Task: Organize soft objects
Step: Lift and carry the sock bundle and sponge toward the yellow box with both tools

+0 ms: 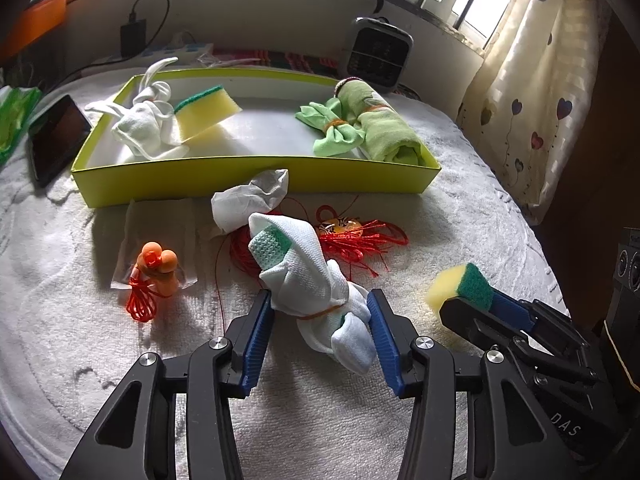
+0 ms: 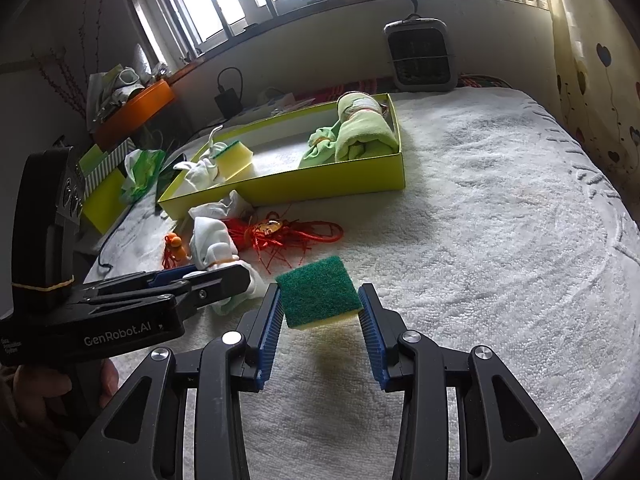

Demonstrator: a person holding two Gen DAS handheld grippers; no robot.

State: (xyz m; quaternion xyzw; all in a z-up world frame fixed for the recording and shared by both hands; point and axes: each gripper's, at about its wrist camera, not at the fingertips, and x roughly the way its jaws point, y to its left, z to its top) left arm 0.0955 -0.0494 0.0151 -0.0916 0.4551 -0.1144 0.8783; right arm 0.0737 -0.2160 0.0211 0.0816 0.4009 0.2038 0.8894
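Sponge (image 2: pixel 320 298), green scouring face up, is clamped between the right gripper (image 2: pixel 322 312) pads above the white towel surface (image 2: pixel 480 240). A banded white cloth bundle (image 1: pixel 316 288) is bracketed by the left gripper (image 1: pixel 320 334); pad contact cannot be confirmed. Beyond, a yellow-green tray (image 1: pixel 256 184) is loaded with cloths and a second sponge (image 1: pixel 208 110).

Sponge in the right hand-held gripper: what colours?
Green scouring top over yellow foam on the sponge, clearest in the right wrist view.

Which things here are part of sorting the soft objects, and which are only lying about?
Part of the job: sponge in right gripper; white cloth bundle between left gripper jaws; green box; towel roll.

Lying about: phone; heater; red tassel; orange toy.
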